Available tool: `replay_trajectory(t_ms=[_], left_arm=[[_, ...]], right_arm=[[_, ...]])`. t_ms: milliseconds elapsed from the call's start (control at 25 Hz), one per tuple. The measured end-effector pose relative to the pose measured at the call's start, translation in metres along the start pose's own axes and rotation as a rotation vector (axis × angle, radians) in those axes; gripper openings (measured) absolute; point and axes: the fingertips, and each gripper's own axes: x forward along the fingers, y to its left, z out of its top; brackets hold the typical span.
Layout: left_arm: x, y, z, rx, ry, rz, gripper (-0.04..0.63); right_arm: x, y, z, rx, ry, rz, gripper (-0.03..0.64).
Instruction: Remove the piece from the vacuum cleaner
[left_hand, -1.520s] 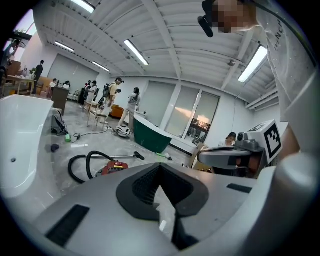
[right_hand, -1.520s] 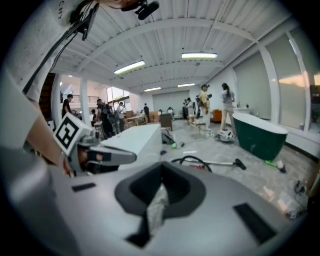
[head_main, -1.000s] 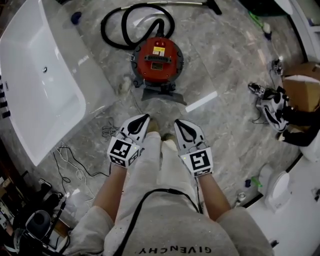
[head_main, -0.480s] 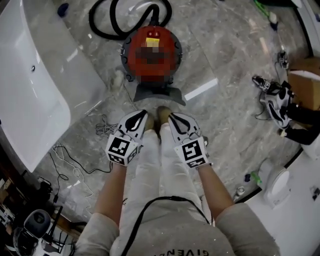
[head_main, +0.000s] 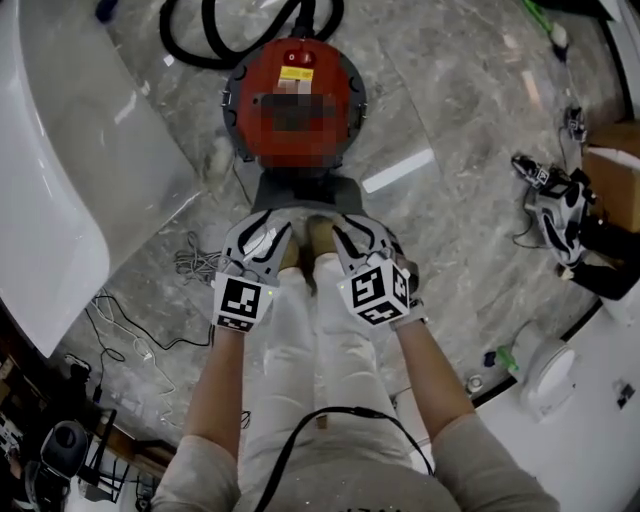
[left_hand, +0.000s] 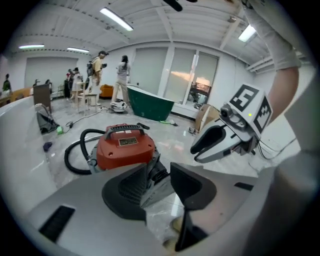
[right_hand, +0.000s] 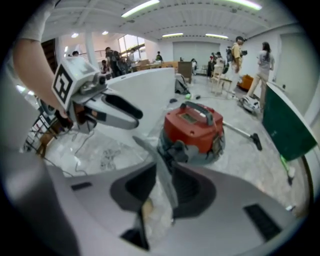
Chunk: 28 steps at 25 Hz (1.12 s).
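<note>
Sitting on veined grey marble floor (head_main: 450, 120), a round red vacuum cleaner (head_main: 342, 90).

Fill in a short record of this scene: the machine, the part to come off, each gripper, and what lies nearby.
Machine: red vacuum cleaner on marble floor, black hose behind it
Part: grey piece at its near side
Left gripper: jaws have just been opening, apart, grey piece in the gap, ungripped
Right gripper: likewise opening, apart, nothing gripped
Nearby: white bathtub, left
</note>
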Motion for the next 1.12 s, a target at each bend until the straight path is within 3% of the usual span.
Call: replay_trajectory(t_ms=[240,560,800,1120], left_arm=[[0.034,-0.011,-0.036,0.305,0.09,-0.086,0.187],[0.071,-0.022,-0.071,0.545,0.179,-0.118,0.239],[0.085,-0.02,-0.072,0.525,0.187,-0.1,0.239],[0.093,-0.017,-0.081,0.59,0.23,-0.062,0.239]], right_arm=[[0.04,-0.004,-0.025,-0.087,0.075,-0.002,0.144],[0.075,-0.01,-0.036,-0.138,0.08,0.015,0.15],[0.082,-0.011,-0.037,-0.259,0.059,0.01,0.149],[0.086,-0.003,-0.033,-0.315,0.016,0.019,0.14]])
